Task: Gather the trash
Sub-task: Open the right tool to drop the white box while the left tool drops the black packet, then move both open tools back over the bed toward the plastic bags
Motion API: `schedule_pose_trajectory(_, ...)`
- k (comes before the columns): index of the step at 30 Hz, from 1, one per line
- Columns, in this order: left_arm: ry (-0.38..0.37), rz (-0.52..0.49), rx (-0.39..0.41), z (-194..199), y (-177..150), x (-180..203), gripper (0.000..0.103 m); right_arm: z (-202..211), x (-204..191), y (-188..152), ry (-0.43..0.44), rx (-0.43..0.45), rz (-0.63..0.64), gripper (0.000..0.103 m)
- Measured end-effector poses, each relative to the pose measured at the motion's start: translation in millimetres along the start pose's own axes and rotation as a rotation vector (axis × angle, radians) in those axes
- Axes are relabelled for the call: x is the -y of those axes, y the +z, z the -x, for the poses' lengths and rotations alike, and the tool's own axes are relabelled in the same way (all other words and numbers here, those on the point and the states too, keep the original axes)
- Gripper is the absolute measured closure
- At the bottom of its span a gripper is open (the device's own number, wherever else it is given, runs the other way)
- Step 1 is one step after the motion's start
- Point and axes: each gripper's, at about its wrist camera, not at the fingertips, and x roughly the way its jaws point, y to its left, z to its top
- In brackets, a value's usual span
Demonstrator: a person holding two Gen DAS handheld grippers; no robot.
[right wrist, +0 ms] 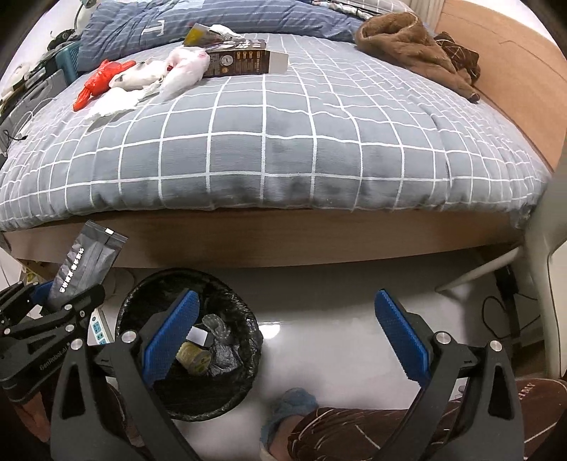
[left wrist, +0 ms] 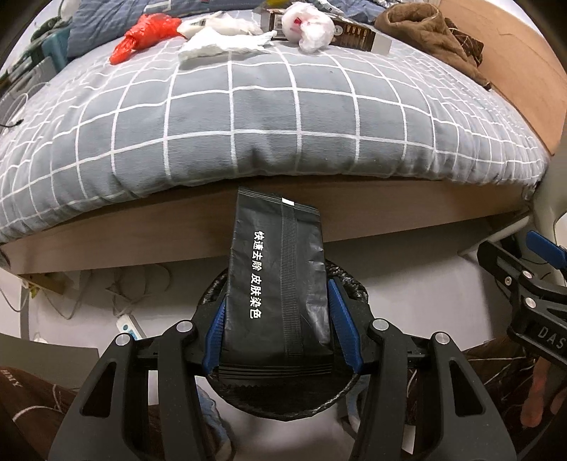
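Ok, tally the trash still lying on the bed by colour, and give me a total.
Red plastic bag: 1
White bags and tissue: 3
Dark carton: 1
Yellow-edged wrapper: 1
Total: 6

Both wrist cameras sit low beside the foot edge of the bed (left wrist: 283, 117), looking forward across it toward its far edge. The left wrist view hangs directly over the trash bin (left wrist: 283, 400), close above its rim. The right wrist view stands just to the right, with the same trash bin (right wrist: 219, 400) at lower left. Both share the bed (right wrist: 283, 142), its foot edge, and the bin.
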Motion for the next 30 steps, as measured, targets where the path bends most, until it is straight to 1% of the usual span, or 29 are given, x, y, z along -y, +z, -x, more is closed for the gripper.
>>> schedule_pose_trajectory(3,0.003,0.003,0.000,0.2,-1.4,-0.8,0.051,-0.5,-4.3,2.3,0.001,0.004,0.004,0.008)
schedule_pose_trajectory(6,0.015,0.017,0.011,1.9,-0.8,-4.7,0.049,-1.0,-8.3,3.7,0.004,0.005,0.005,0.008)
schedule_pose_trajectory(7,0.019,0.021,0.014,2.9,-0.1,-6.8,0.044,-0.5,-9.8,4.4,0.007,0.007,0.004,0.008)
schedule_pose_trajectory(8,0.022,0.030,0.023,5.5,0.3,-9.2,0.034,0.6,-11.1,5.1,0.012,0.012,0.002,0.008)
schedule_pose_trajectory(10,0.026,0.046,0.039,10.1,0.9,-12.9,0.025,3.4,-13.9,7.5,0.022,0.025,-0.003,0.008)
schedule_pose_trajectory(12,0.033,0.042,0.050,13.8,1.6,-15.2,0.023,5.7,-16.3,9.2,0.026,0.035,-0.001,0.008)
schedule_pose_trajectory(14,0.053,0.042,0.060,17.3,3.1,-18.1,0.016,8.2,-18.1,11.2,0.028,0.045,0.000,0.008)
schedule_pose_trajectory(15,0.061,0.044,0.068,19.8,4.6,-20.3,0.014,9.7,-18.8,12.2,0.029,0.051,-0.002,0.008)
schedule_pose_trajectory(19,0.054,0.089,0.131,37.6,11.9,-34.9,0.006,16.4,-19.8,17.2,0.044,0.073,-0.011,0.008)
schedule_pose_trajectory(25,0.073,0.068,0.182,55.7,27.2,-44.1,0.006,26.5,-22.0,25.0,0.051,0.114,-0.006,0.008)
schedule_pose_trajectory(28,0.112,0.052,0.219,65.6,33.3,-51.3,0.006,35.8,-24.5,30.3,0.071,0.152,-0.007,0.008)
schedule_pose_trajectory(30,0.108,0.059,0.234,71.2,38.4,-59.3,0.006,41.1,-26.6,34.5,0.076,0.174,-0.001,0.008)
